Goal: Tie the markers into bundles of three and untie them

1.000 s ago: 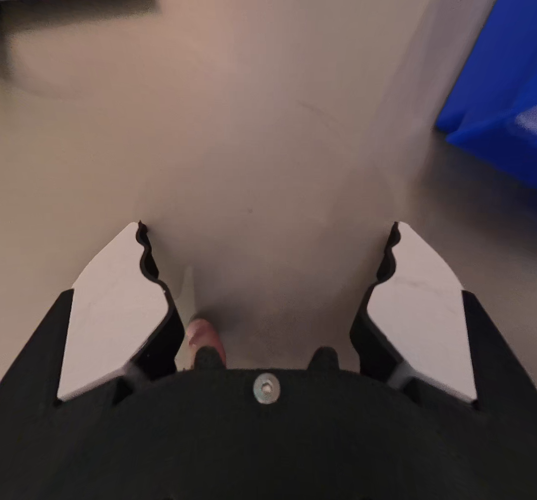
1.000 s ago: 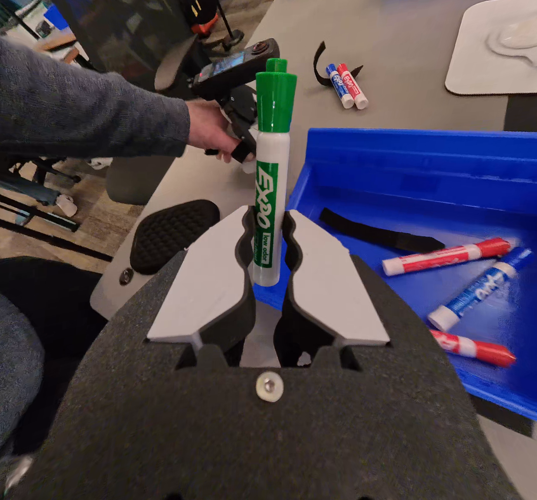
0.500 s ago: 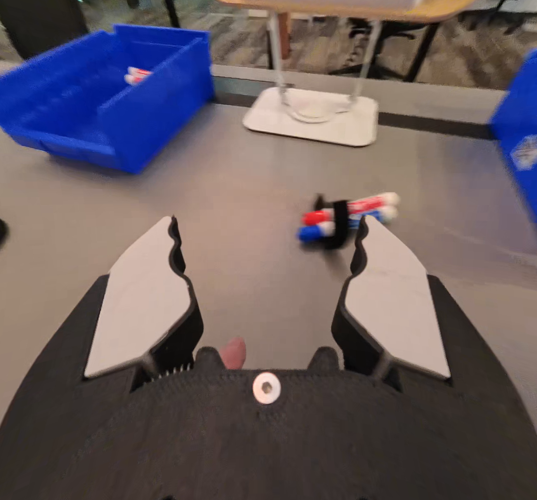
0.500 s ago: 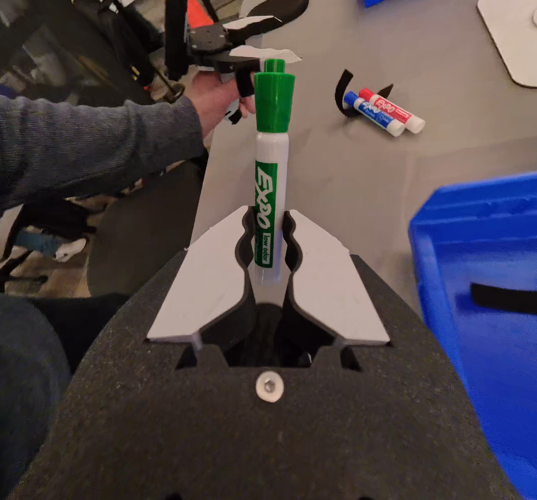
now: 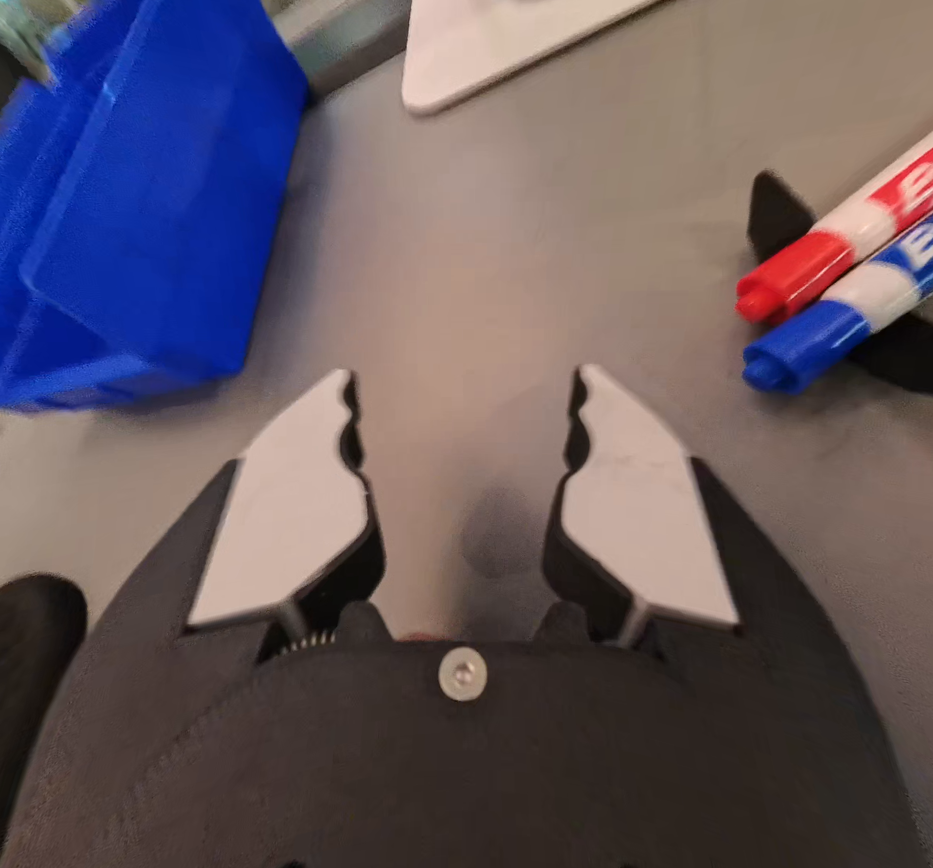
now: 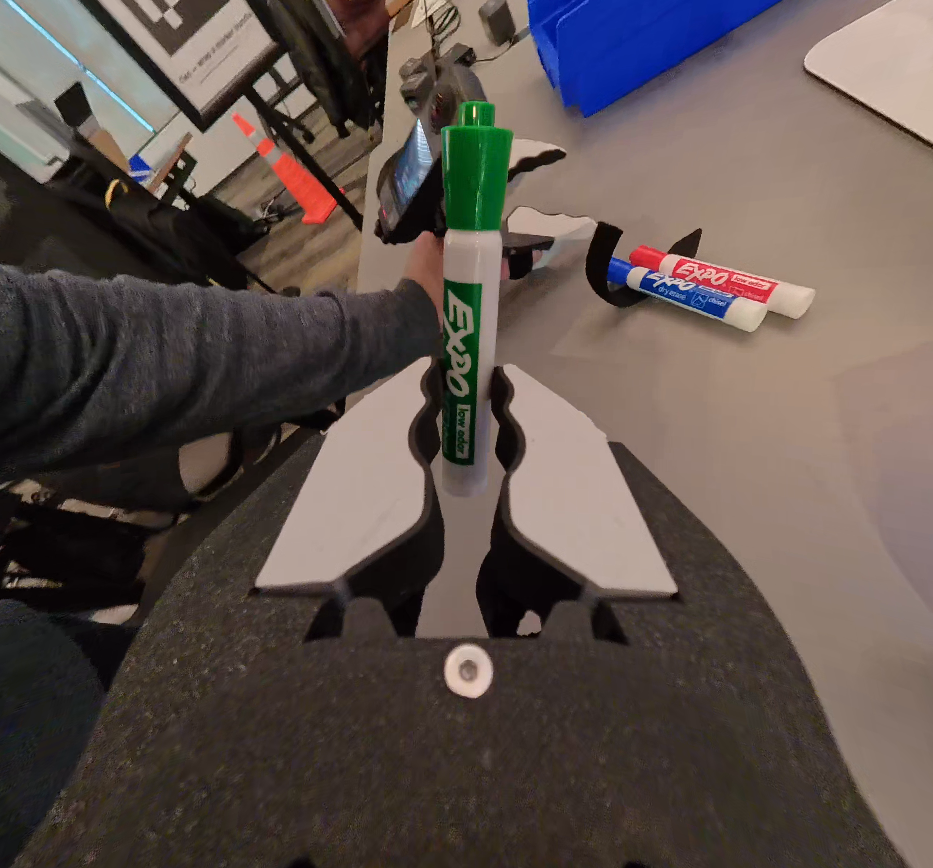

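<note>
My right gripper (image 6: 467, 374) is shut on a green marker (image 6: 472, 258) that points forward, cap away from me, above the grey table. A red marker (image 6: 722, 278) and a blue marker (image 6: 681, 293) lie side by side on a loose black strap (image 6: 603, 263) on the table ahead to the right. In the left wrist view they show at the right edge: the red marker (image 5: 828, 253), the blue marker (image 5: 828, 329) and the strap (image 5: 775, 218). My left gripper (image 5: 464, 379) is open and empty, low over the table, left of the markers; it also shows in the right wrist view (image 6: 535, 218).
A blue bin (image 5: 136, 218) stands at the left in the left wrist view and far back in the right wrist view (image 6: 671, 11). A white flat base (image 5: 505, 36) lies behind. A person's grey sleeve (image 6: 202, 349) reaches across from the left. The table edge (image 6: 373, 238) is at the left.
My left gripper has swung down and closer to the table, bringing the red and blue markers near on its right. My right gripper has carried the green marker away from its bin toward them.
</note>
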{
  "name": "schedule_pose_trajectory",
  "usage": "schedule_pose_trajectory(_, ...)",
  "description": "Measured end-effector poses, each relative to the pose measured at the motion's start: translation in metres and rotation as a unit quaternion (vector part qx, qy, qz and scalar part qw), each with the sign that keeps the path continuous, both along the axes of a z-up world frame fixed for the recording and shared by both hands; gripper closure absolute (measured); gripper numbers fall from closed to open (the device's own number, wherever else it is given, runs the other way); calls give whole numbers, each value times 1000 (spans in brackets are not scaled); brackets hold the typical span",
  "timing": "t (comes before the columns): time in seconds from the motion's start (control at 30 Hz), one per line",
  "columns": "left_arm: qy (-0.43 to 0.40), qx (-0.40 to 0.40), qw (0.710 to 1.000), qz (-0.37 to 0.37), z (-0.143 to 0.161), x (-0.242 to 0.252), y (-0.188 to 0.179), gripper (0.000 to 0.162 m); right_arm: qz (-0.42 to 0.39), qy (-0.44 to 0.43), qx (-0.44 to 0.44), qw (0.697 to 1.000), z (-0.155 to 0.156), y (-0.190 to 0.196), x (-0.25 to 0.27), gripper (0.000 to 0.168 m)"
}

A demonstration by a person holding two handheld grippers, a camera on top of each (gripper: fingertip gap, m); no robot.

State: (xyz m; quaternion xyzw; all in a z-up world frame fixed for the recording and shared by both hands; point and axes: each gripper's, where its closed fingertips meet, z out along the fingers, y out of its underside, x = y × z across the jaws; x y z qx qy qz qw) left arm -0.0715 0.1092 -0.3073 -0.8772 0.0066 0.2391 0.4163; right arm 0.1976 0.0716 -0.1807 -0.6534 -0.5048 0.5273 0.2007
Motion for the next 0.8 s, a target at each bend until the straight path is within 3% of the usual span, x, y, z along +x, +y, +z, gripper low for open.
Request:
schedule_pose_trajectory(0.1, 3, 1, 998, 56, 0, -23, -11, 89, -21, 14, -16, 1000, -7, -7, -11, 149)
schedule_pose_trajectory(0.2, -12, -3, 999, 48, -3, -23, -11, 94, -50, 36, 2, 998, -14, -6, -20, 149)
schedule_pose_trajectory(0.8, -31, 12, 995, -95, 1, -17, 0, 80, -180, 93, 113, 973, -58, -13, -56, 150)
